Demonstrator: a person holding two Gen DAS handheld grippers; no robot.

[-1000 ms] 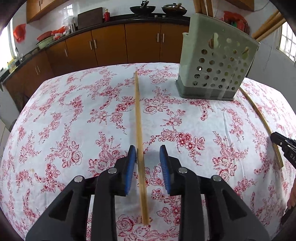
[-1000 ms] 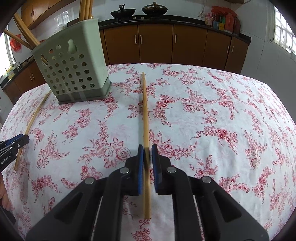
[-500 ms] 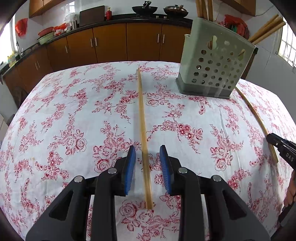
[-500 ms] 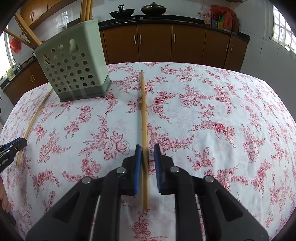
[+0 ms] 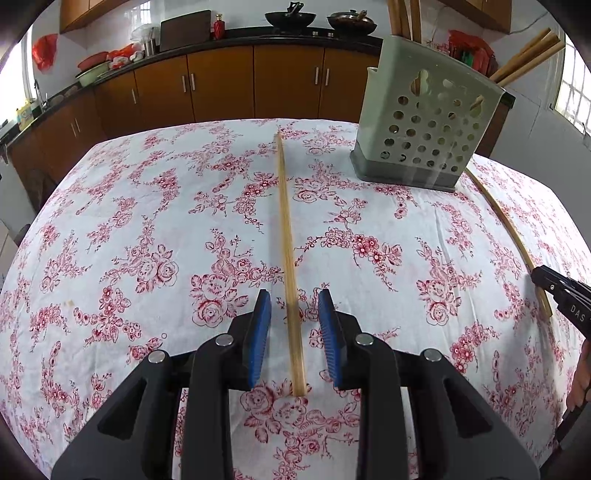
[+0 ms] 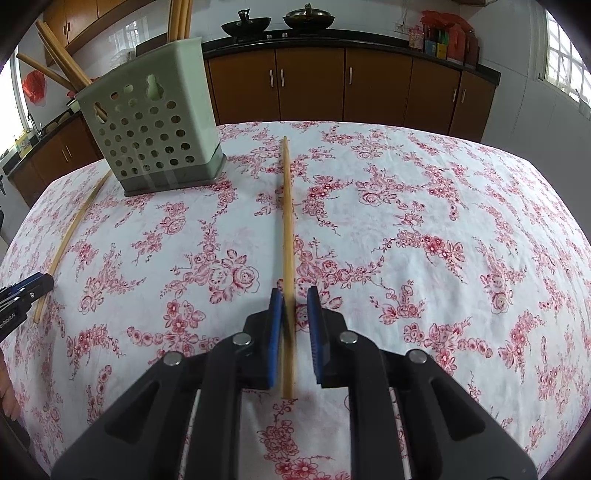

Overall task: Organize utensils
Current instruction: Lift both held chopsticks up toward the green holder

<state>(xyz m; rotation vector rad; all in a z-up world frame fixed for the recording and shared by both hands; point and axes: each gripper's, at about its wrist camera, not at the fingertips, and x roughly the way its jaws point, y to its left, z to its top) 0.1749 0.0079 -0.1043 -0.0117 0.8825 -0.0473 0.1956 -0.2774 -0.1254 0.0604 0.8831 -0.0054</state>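
chopsticks (image 5: 288, 236) between both parted tongs (image 5: 294, 308), unclamped, perforated holder (image 5: 424, 129) well beyond, path unobstructed

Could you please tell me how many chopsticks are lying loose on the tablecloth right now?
2: one chopstick lies between the left gripper's open fingers, the other chopstick between the right gripper's. More stand in the holder.

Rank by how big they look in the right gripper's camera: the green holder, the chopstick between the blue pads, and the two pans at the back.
1. Green holder.
2. Chopstick: longer but thin.
3. The pans look alike; distance shrinks them, so unranked.
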